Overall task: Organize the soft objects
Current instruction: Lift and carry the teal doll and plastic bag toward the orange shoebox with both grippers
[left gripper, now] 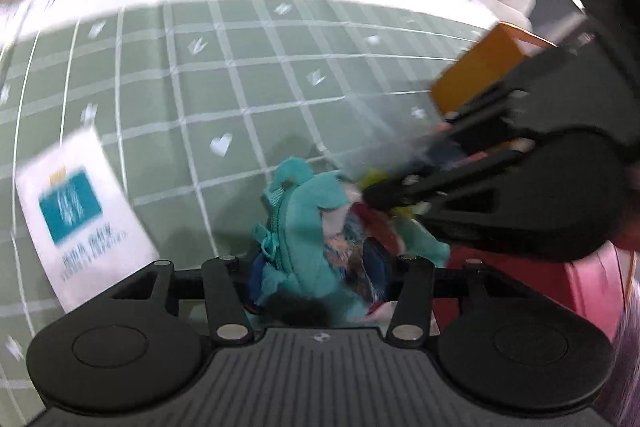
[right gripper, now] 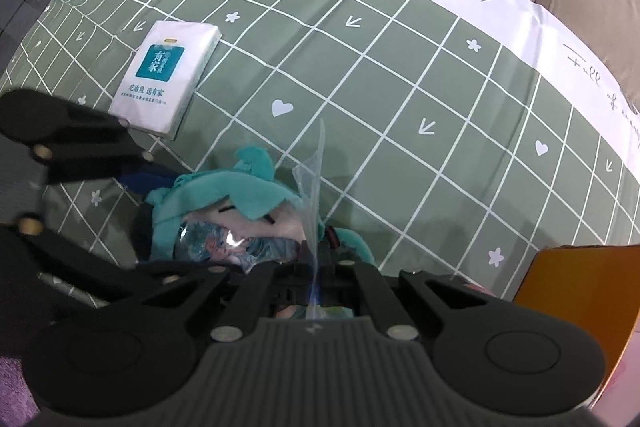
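- The teal doll (right gripper: 224,195) is soft, fuzzy plush cloth.
- A clear film wrapper (right gripper: 314,187) on it is glossy, catching glare.
- The green checked tablecloth (right gripper: 400,67) looks smooth, faintly creased, perhaps a coated fabric.
- The tissue pack (right gripper: 166,79) has a smooth plastic-looking skin.
- The orange box (right gripper: 576,303) is matt card.
- The right gripper (right gripper: 316,291) is matt black plastic with metal pins.

The left gripper (left gripper: 316,267) closes around a teal plush doll in a clear plastic wrapper (left gripper: 308,227) lying on the counter, which is covered by a green grid-patterned cloth with white hearts (left gripper: 248,75). The right gripper (left gripper: 384,193) reaches in from the right, seemingly pinching the wrapper, though motion blur obscures it. A white tissue pack with a teal label (left gripper: 80,215) lies left; an orange box (left gripper: 484,67) sits right.
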Demonstrator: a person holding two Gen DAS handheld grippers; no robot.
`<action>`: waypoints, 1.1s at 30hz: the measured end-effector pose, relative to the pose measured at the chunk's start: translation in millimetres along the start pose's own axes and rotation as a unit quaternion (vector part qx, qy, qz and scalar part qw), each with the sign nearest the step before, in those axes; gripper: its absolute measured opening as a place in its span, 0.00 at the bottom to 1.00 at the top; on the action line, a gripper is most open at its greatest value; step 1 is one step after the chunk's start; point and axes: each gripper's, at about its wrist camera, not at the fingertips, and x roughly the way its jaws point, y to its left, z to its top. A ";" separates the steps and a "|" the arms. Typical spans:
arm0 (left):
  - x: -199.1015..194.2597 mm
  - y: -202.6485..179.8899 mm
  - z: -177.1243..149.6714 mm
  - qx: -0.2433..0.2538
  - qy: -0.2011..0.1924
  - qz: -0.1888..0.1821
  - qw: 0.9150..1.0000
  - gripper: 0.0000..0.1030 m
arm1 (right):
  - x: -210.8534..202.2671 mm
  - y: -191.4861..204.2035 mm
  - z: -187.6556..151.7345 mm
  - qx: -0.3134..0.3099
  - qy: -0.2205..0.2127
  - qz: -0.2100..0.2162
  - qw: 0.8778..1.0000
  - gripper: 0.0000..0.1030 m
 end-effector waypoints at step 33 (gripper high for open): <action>-139.1 -66.1 -89.5 -0.003 -0.165 0.154 0.974 0.25 | -123.8 65.2 -92.7 0.074 -0.207 0.060 0.974 0.00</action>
